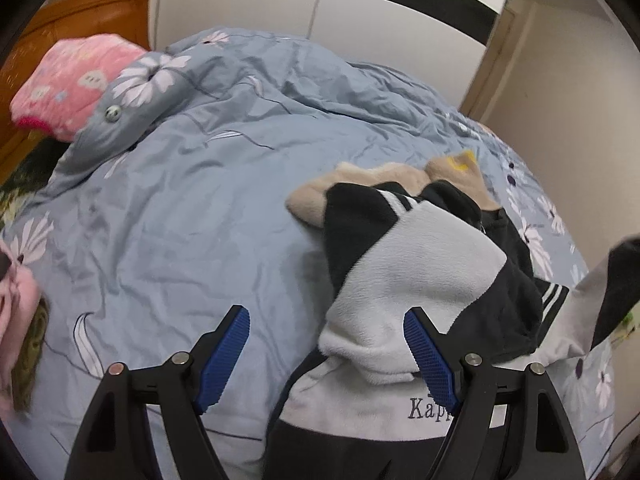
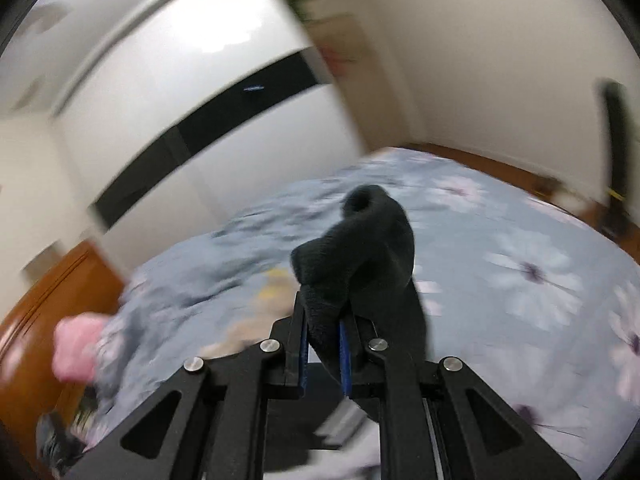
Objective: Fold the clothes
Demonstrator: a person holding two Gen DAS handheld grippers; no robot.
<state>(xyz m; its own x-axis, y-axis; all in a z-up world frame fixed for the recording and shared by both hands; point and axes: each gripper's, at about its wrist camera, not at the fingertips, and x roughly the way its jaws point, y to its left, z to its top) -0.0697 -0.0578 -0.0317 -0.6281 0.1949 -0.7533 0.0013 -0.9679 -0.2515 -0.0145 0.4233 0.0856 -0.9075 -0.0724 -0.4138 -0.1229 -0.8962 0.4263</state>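
Note:
A grey and black fleece garment (image 1: pixel 412 280) with a "Kappa" logo lies crumpled on the blue flowered bedcover (image 1: pixel 192 200), over a beige garment (image 1: pixel 372 178). My left gripper (image 1: pixel 326 344) is open, its blue pads apart, just above the garment's near grey part. My right gripper (image 2: pixel 323 330) is shut on a black fleece part of the garment (image 2: pixel 360 248) and holds it above the bed; the view is blurred. That lifted part also shows in the left wrist view (image 1: pixel 604 296) at the far right.
A pink patterned pillow (image 1: pixel 72 80) lies at the bed's far left against a wooden headboard (image 1: pixel 80 12). A white and black wardrobe (image 1: pixel 320 12) stands behind the bed. Pink cloth (image 1: pixel 16 312) lies at the near left edge.

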